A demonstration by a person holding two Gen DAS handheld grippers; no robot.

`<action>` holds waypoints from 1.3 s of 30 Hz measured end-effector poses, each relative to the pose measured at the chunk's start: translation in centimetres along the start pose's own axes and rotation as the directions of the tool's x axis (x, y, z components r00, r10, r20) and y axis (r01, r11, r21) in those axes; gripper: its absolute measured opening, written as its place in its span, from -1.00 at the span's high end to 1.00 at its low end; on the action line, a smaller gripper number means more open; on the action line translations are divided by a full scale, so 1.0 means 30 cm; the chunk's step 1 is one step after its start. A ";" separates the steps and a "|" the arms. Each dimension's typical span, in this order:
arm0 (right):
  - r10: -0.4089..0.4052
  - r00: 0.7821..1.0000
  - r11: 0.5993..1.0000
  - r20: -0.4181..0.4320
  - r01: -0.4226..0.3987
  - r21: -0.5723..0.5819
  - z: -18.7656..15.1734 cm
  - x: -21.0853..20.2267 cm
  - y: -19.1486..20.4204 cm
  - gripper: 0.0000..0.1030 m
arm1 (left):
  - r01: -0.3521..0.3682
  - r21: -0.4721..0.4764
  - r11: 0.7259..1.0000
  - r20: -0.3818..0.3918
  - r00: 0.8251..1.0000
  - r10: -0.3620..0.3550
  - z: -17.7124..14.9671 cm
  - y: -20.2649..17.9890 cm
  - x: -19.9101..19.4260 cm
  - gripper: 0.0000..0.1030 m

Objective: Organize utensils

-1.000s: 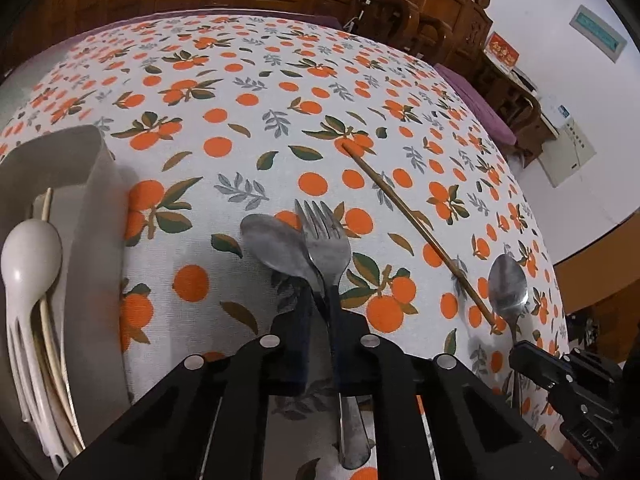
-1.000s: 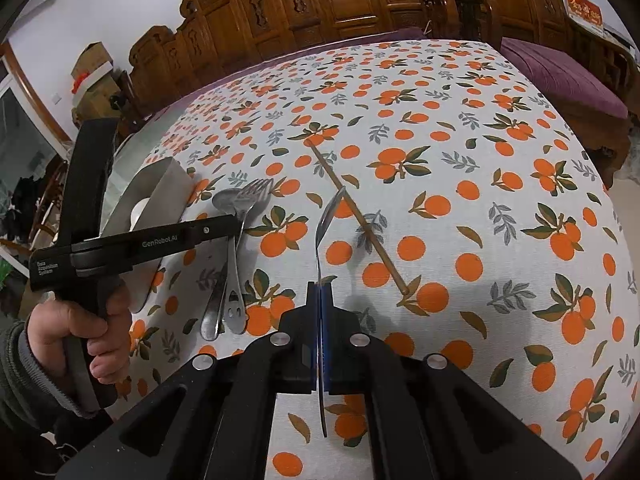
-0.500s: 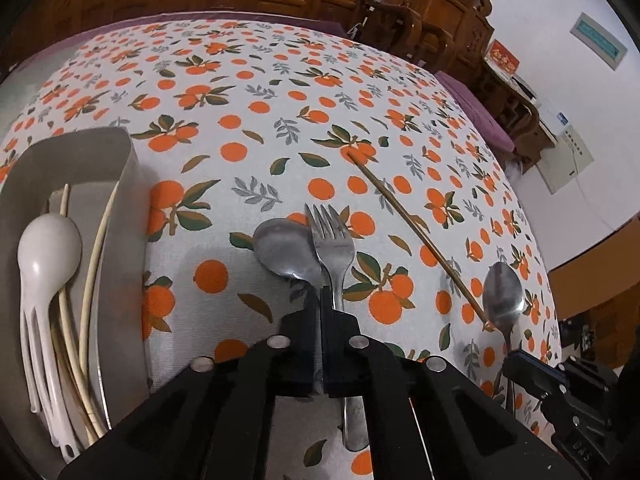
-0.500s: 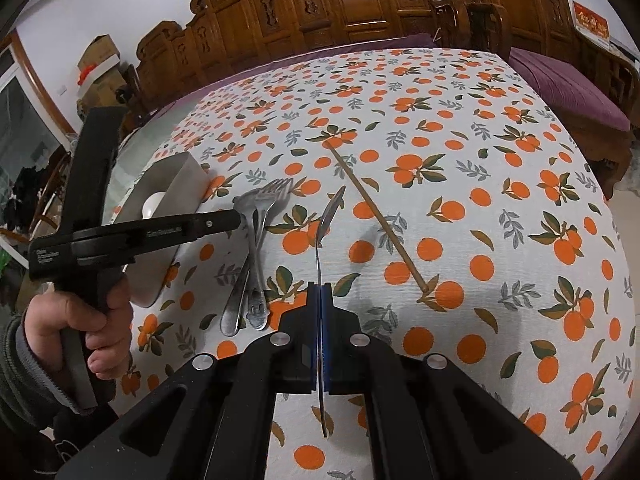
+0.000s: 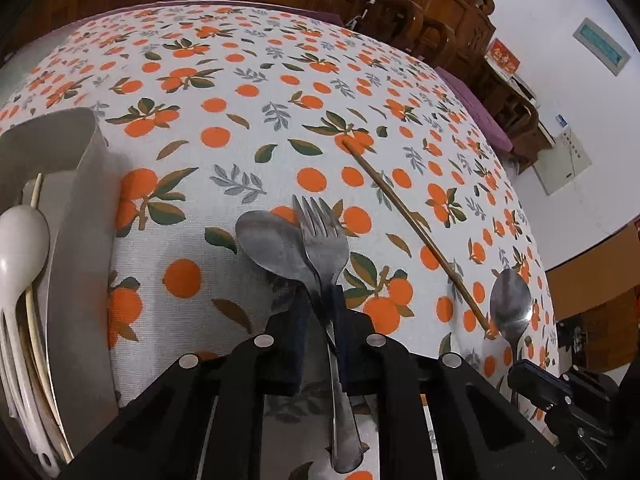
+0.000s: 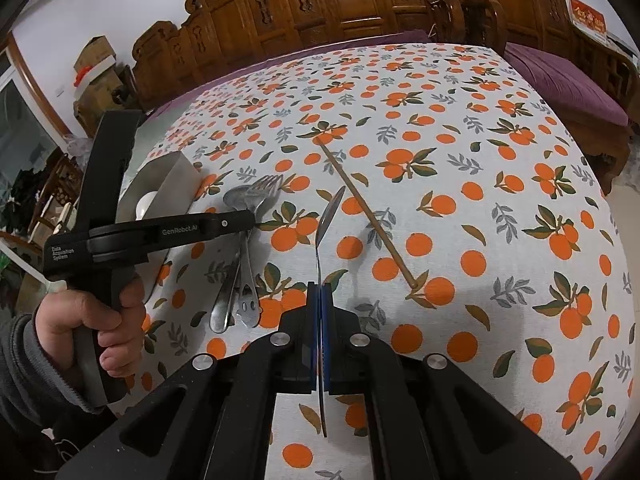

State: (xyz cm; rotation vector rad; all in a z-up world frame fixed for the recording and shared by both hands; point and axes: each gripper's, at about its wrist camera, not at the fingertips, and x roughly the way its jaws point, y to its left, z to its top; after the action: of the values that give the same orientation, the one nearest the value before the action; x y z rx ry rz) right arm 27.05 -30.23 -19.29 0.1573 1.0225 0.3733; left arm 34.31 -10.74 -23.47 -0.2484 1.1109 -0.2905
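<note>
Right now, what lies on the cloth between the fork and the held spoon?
Only bare patterned tablecloth lies between the fork and the spoon in the right wrist view; the chopstick lies beyond the spoon.

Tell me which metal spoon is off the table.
The spoon gripped edge-on in the right tool is lifted clear. The other metal spoon lies on the tablecloth beside the fork.

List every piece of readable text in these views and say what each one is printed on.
"GenRobot.AI": white print along the side of the left gripper, seen in the right wrist view.
"Data Acquisition System": small white print on the same gripper's body, nearer the hand.
Red sign by the wall: gold characters, too blurred to read.
Wall panel with a bluish strip: unreadable.
White sheet on the wall: print too small to read.
</note>
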 end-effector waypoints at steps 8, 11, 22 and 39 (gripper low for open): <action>0.002 1.000 1.000 -0.004 -0.002 -0.003 -0.004 0.010 0.014 0.95 | 0.009 0.001 1.000 0.017 1.000 -0.009 -0.011 0.000 -0.039 0.94; 0.004 1.000 1.000 -0.004 -0.004 -0.011 -0.005 0.010 0.032 0.95 | 0.013 0.013 1.000 0.027 1.000 -0.014 -0.016 0.000 -0.063 0.96; 0.017 1.000 0.999 0.021 -0.016 -0.048 0.027 -0.020 0.120 0.95 | -0.007 0.069 0.998 0.067 0.998 0.002 -0.022 -0.007 -0.190 0.98; 0.069 0.997 0.991 0.045 -0.063 -0.120 0.109 -0.017 0.339 0.95 | -0.082 0.148 0.986 0.153 0.987 0.059 0.012 0.067 -0.460 0.98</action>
State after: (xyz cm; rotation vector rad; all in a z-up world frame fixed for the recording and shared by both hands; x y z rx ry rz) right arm 27.26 -20.85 -14.13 0.0930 0.9451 0.4874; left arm 29.14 -4.00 -12.40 -0.0915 0.9435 -0.2882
